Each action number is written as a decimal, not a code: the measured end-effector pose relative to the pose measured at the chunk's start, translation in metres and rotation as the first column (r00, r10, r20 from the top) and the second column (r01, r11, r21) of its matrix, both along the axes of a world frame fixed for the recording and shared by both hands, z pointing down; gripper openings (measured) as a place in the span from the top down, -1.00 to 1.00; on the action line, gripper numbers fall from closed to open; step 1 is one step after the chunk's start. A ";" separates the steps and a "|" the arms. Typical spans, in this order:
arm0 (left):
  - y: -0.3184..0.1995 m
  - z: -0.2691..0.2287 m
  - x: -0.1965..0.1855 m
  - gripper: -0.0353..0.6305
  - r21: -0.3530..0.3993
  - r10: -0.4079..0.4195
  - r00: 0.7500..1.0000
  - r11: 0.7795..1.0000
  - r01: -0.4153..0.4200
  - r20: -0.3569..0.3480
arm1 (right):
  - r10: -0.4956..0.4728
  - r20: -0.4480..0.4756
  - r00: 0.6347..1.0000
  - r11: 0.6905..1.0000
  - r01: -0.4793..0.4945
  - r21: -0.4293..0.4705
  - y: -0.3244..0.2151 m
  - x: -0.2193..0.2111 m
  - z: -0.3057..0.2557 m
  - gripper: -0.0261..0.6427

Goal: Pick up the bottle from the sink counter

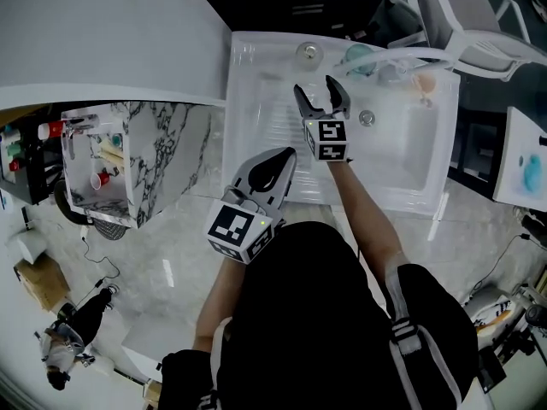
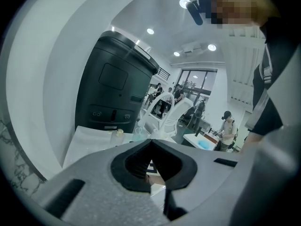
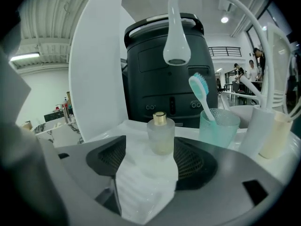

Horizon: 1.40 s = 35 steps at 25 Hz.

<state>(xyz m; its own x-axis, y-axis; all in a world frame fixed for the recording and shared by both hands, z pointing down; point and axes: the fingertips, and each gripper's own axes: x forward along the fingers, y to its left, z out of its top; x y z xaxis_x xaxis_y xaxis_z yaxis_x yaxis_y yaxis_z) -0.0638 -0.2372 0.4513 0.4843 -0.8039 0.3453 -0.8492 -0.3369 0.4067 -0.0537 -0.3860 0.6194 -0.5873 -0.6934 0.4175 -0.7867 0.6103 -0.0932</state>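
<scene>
The person's right arm reaches forward over the white worktop point(image 1: 256, 84), and its right hand-held gripper point(image 1: 322, 90) points ahead and slightly downward. The jaws stand wide apart with nothing pressed between the pads. The left hand-held gripper point(image 1: 286, 156) is drawn back nearer the body, above the front edge of the worktop. Its jaws are together and hold nothing.

The bottle point(image 3: 161, 134), frosted glass with a gold cap, stands upright near the back of the worktop, left of the sink basin point(image 1: 402, 143). It lies just beyond the right jaw tips and in line with the gap between them, and neither jaw touches it.

To the right of the bottle stands a teal tumbler point(image 3: 217, 126) with a toothbrush point(image 3: 201, 94) leaning in it, bristle head up. Further right are a white cylinder point(image 3: 257, 128) and a cream cup point(image 3: 273, 134); their contents cannot be made out. A white curved faucet point(image 3: 178, 32) arches above them.
</scene>
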 end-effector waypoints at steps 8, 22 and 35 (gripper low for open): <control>-0.001 0.001 0.000 0.84 -0.014 -0.001 1.000 1.000 0.001 0.002 | 0.081 -0.039 0.996 0.997 -0.080 0.015 -0.024 -0.004 0.019 -0.09; 0.005 0.006 -0.006 0.84 -0.036 -0.027 1.000 0.999 0.027 -0.005 | 0.190 -0.076 0.979 0.981 -0.188 0.039 -0.061 -0.018 0.036 -0.14; 0.002 0.009 -0.019 0.84 -0.062 -0.058 0.998 0.996 0.057 -0.007 | 0.237 -0.103 0.966 0.971 -0.232 0.058 -0.090 -0.026 0.044 -0.14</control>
